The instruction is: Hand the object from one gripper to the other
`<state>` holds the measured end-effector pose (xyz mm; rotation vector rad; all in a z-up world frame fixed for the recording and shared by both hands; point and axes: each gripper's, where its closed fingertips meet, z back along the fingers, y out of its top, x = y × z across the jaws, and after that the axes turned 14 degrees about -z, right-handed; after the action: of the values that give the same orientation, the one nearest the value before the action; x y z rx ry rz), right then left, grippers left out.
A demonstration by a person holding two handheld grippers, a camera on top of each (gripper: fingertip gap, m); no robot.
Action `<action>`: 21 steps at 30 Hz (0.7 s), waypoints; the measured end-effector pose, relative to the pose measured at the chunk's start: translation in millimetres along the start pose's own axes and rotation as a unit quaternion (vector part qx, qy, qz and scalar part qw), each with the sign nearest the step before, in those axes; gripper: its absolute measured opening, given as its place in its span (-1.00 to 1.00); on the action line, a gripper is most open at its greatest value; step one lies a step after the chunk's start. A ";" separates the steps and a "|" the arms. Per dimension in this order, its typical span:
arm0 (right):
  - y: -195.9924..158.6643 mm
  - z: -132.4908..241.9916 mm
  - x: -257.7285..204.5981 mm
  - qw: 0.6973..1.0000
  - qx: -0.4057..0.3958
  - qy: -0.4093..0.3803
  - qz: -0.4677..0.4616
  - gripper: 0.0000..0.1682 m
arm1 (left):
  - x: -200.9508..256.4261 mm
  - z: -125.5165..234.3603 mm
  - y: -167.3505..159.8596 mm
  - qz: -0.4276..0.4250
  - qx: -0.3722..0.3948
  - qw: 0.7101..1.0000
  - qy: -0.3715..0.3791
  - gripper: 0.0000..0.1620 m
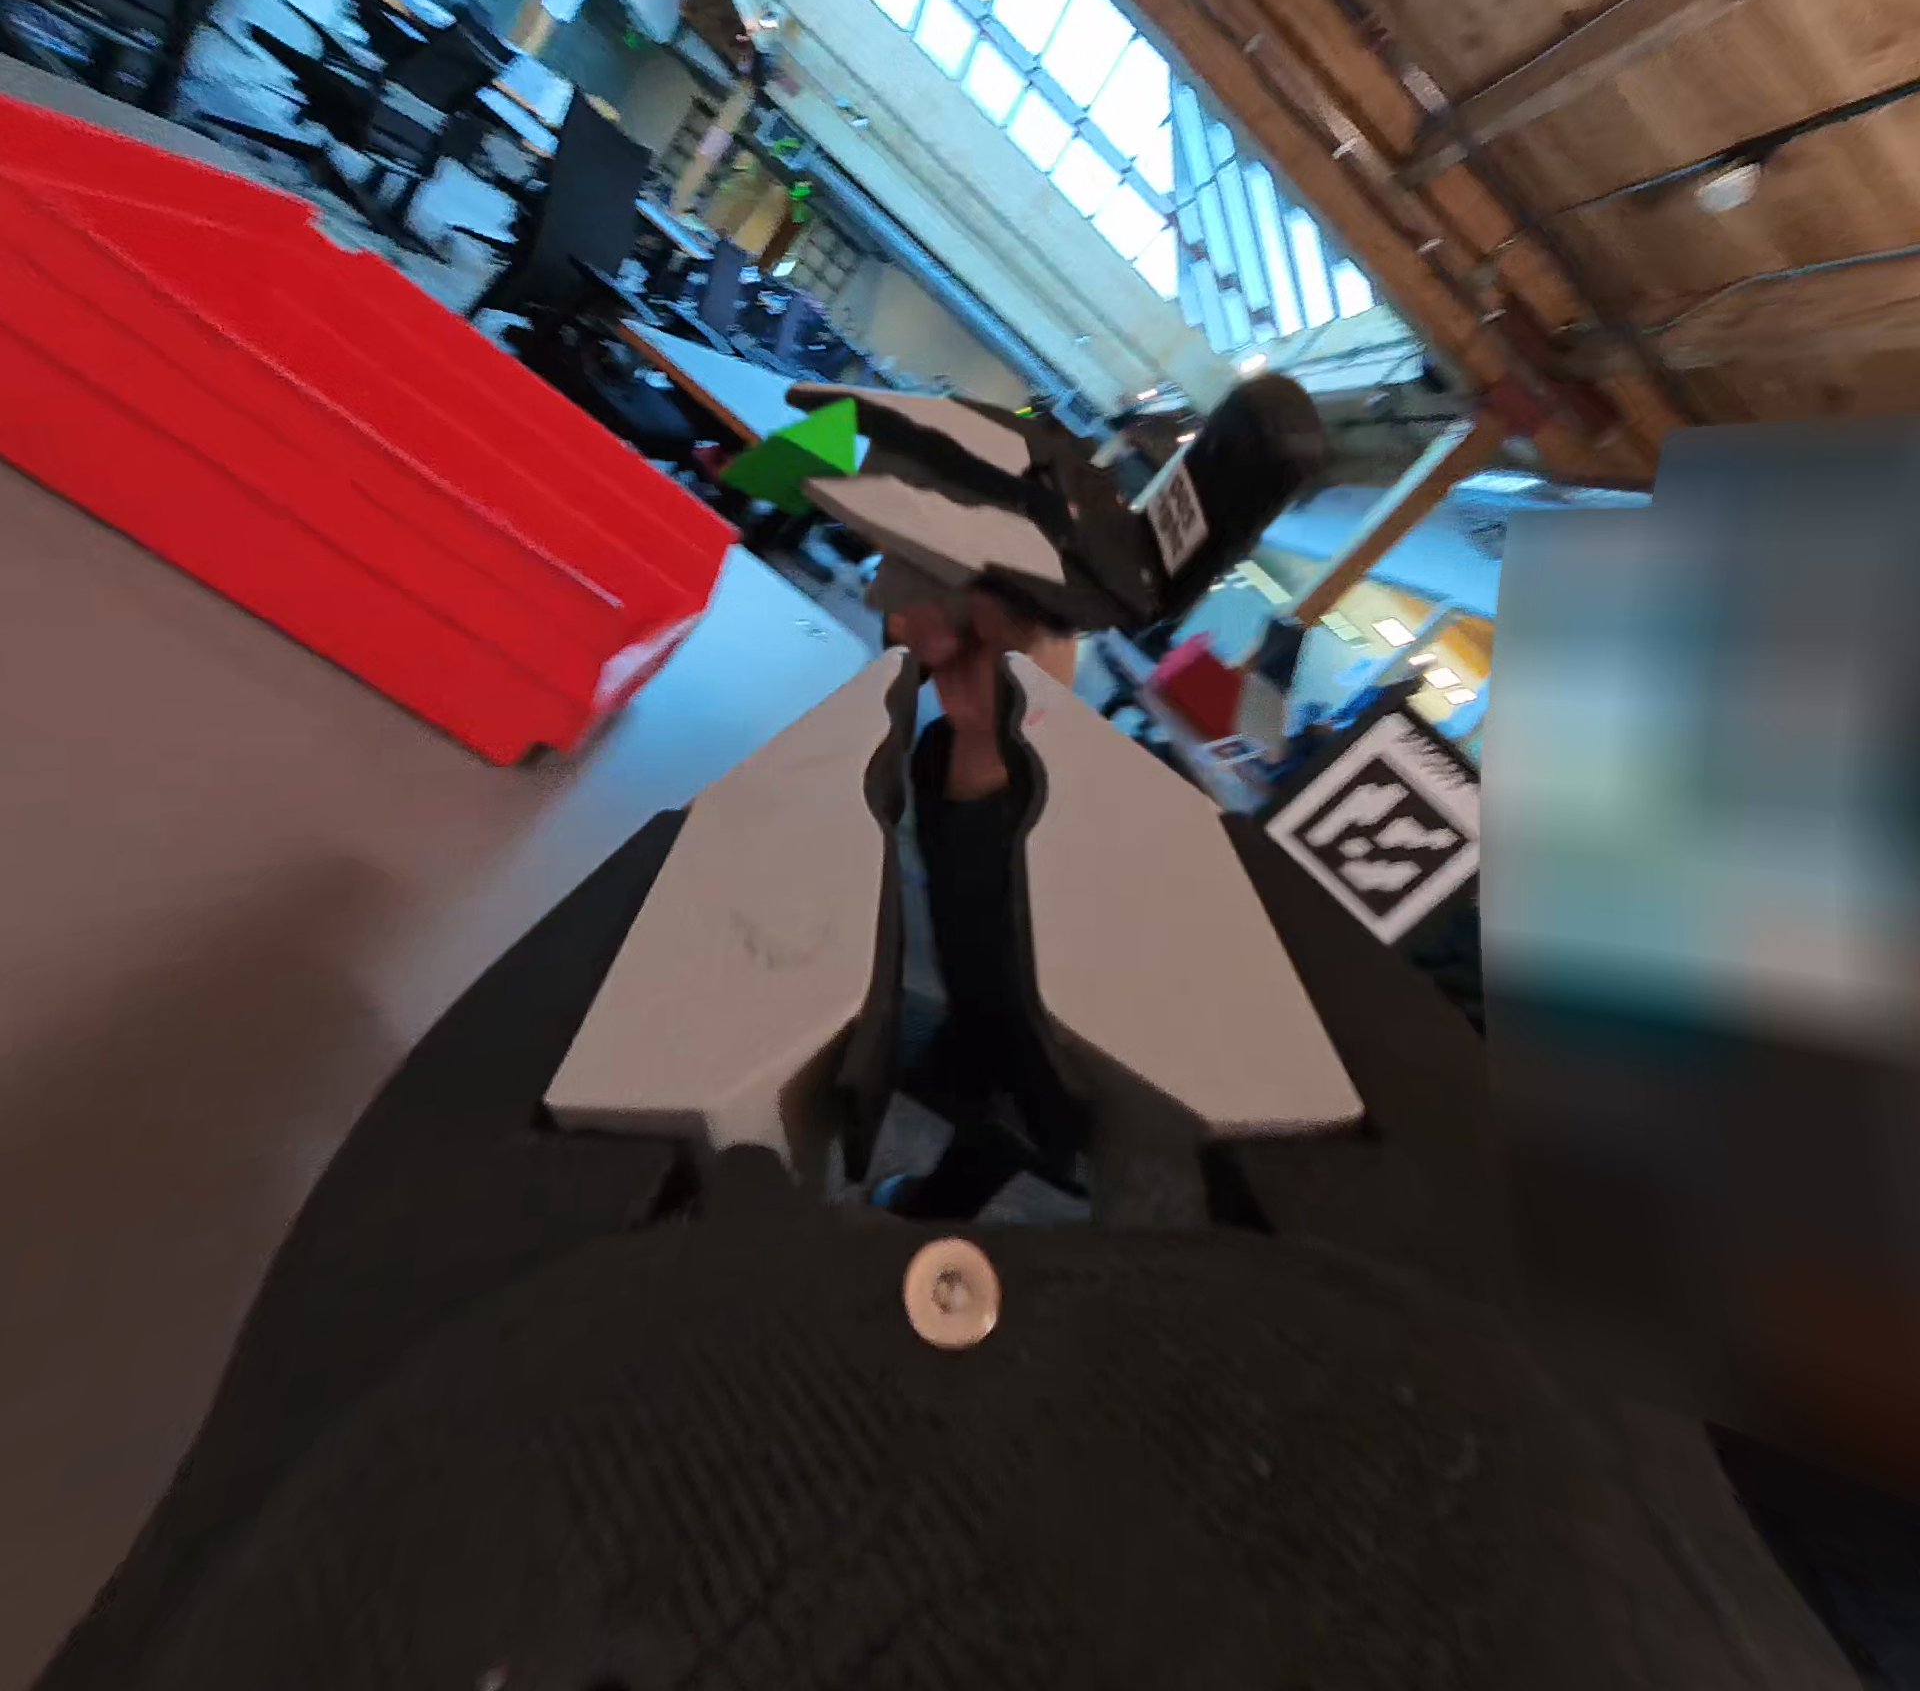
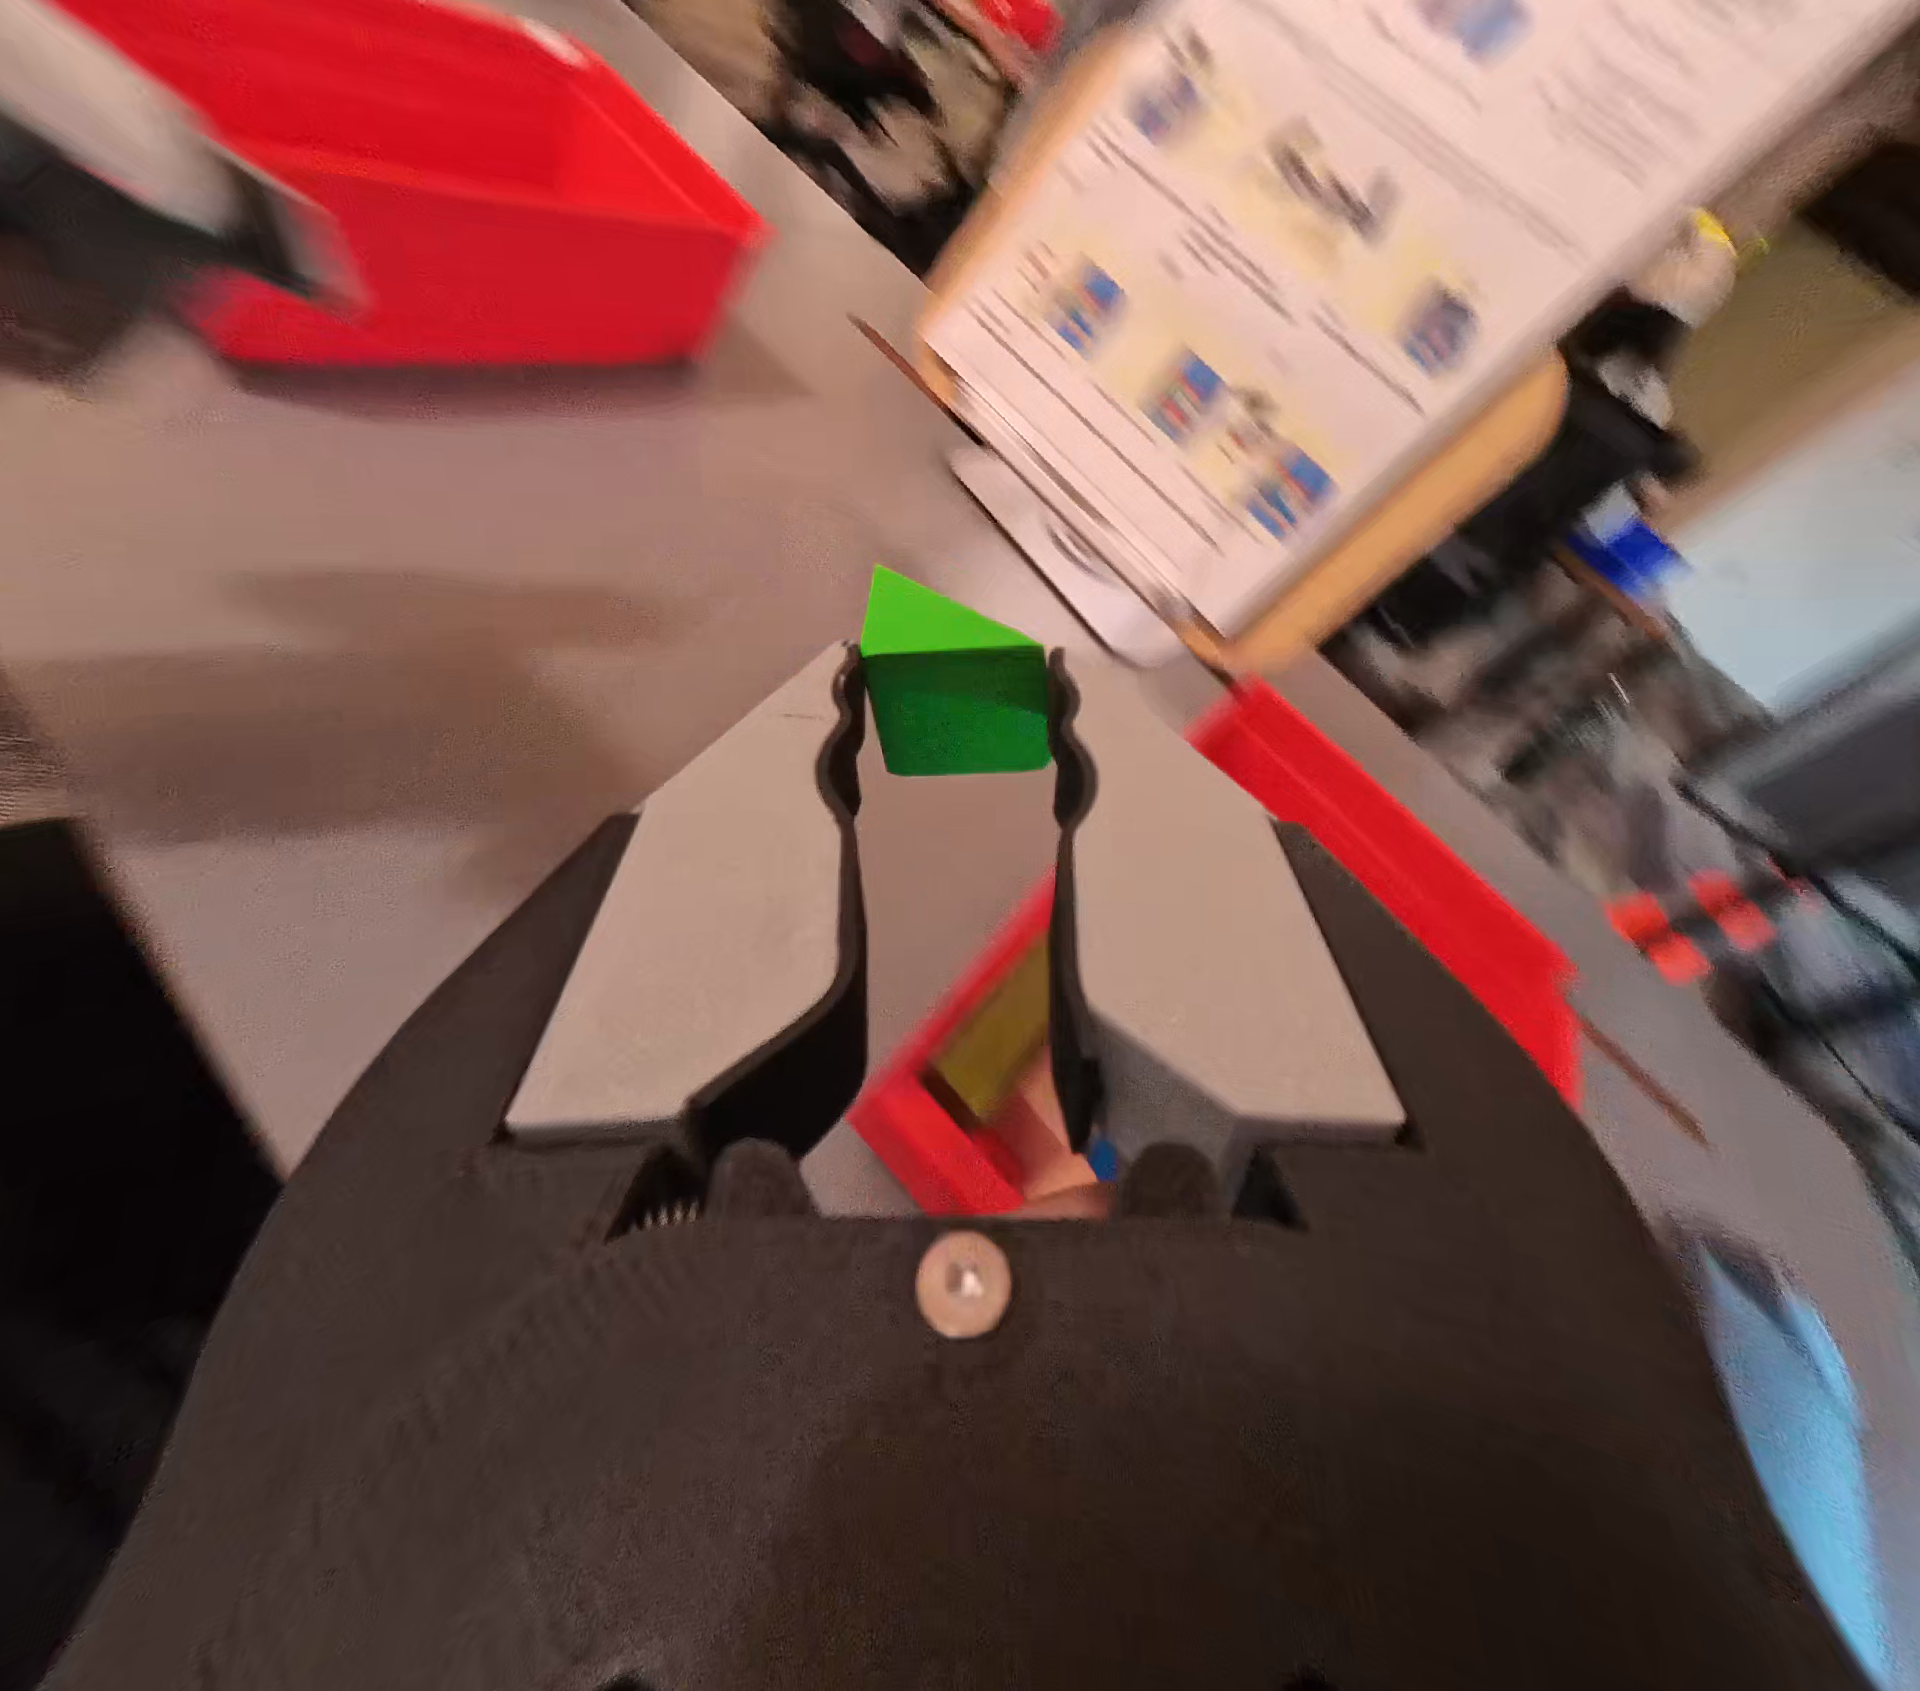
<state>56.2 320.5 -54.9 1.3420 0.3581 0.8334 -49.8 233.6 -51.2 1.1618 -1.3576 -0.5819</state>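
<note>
Surface: grey table [image 2: 436, 498], blurred, under both your grippers.
Right gripper [image 2: 951, 685]: clamped on the green block [image 2: 956, 711], pinched at your fingertips, raised off the table.
Left gripper [image 1: 961, 685]: jaws slightly parted, nothing between them, just below your right one.
Red bins: one [image 2: 499, 187] by the table's far edge; another [image 2: 1382, 852] just beneath your right gripper.

Bare grey bench [image 2: 436, 519] lies open between the far red plastic bin [image 2: 499, 207] and the near red bin [image 2: 1382, 852]; an upright poster board [image 2: 1351, 207] blocks the right.

green block [image 2: 956, 711], red bin [image 2: 468, 187], grey table [image 2: 416, 519]
</note>
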 end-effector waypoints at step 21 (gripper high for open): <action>-231.6 -42.0 209.3 0.791 -0.557 -0.180 -0.176 -0.60 | 5.6 21.2 -7.6 -0.153 -0.117 0.977 0.088 -0.75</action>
<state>243.1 497.5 -236.5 0.2617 -0.2016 0.3119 -66.4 219.5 -59.2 1.2057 -0.9365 -0.8160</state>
